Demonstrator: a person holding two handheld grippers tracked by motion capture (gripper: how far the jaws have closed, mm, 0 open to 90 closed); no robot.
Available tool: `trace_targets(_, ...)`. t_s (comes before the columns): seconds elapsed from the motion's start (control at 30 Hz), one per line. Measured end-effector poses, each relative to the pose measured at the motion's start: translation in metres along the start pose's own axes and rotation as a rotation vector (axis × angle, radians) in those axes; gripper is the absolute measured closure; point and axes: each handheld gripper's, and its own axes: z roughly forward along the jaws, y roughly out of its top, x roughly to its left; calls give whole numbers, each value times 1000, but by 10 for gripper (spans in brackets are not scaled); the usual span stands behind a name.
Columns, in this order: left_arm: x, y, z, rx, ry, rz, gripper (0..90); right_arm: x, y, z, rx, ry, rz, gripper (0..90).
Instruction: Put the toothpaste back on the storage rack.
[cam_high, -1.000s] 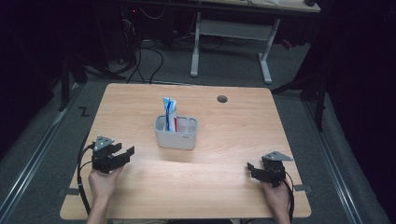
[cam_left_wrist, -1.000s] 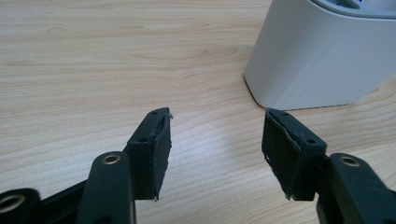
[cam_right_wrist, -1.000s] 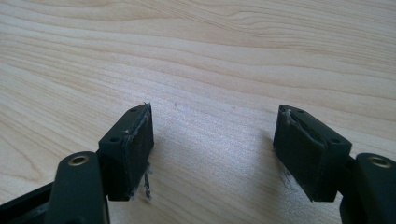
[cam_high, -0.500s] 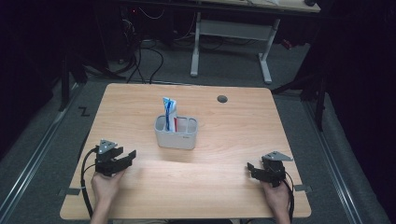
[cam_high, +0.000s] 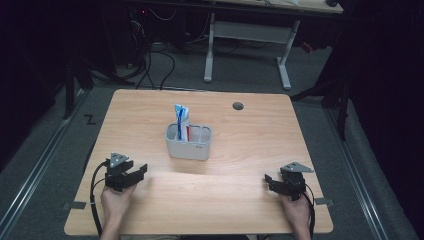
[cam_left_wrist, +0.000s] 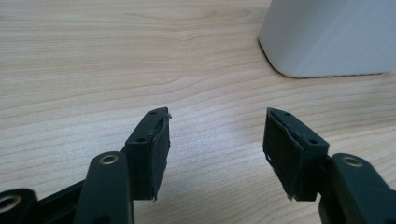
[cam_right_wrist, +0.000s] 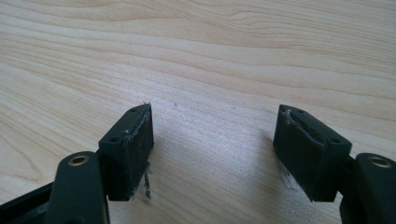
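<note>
A white two-compartment holder (cam_high: 189, 141) stands at the middle of the wooden table (cam_high: 250, 140), with a blue, white and red tube (cam_high: 182, 120) upright in its left compartment. My left gripper (cam_high: 139, 173) rests low at the front left, open and empty, its jaws pointing toward the holder. The left gripper view has the holder's white wall (cam_left_wrist: 327, 37) at upper right beyond the open left gripper (cam_left_wrist: 217, 126). My right gripper (cam_high: 269, 179) rests at the front right, open and empty, over bare wood. In the right gripper view its own right gripper (cam_right_wrist: 215, 123) spreads wide above the tabletop.
A round cable hole (cam_high: 238, 106) sits near the table's far edge. Behind the table stand a white-legged desk (cam_high: 245, 45) and cables on the dark floor. Floor rails run along both sides of the table.
My left gripper has drawn back toward the front edge and slightly lower. The right gripper has stayed put.
</note>
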Motion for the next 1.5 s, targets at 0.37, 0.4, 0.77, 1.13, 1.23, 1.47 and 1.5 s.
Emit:
trace_targets(0.37,-2,-5,9,14,15,4,409,0,0,0,0,0,0,289)
trace_targets(0.4,-2,-6,10,13,17,4,409,0,0,0,0,0,0,289)
trace_targets(0.77,-7,-8,18,28,55,40,392,0,0,0,0,0,0,289)
trace_targets(1.13,-16,-10,27,49,102,108,383,0,0,0,0,-1,0,289)
trace_targets(1.23,-16,-10,27,50,98,97,379,0,0,0,0,0,-1,289)
trace_targets(1.47,-17,-10,28,53,93,97,341,0,0,0,0,0,1,289)
trace_targets(1.5,-17,-10,28,54,92,97,340,0,0,0,0,0,0,289)
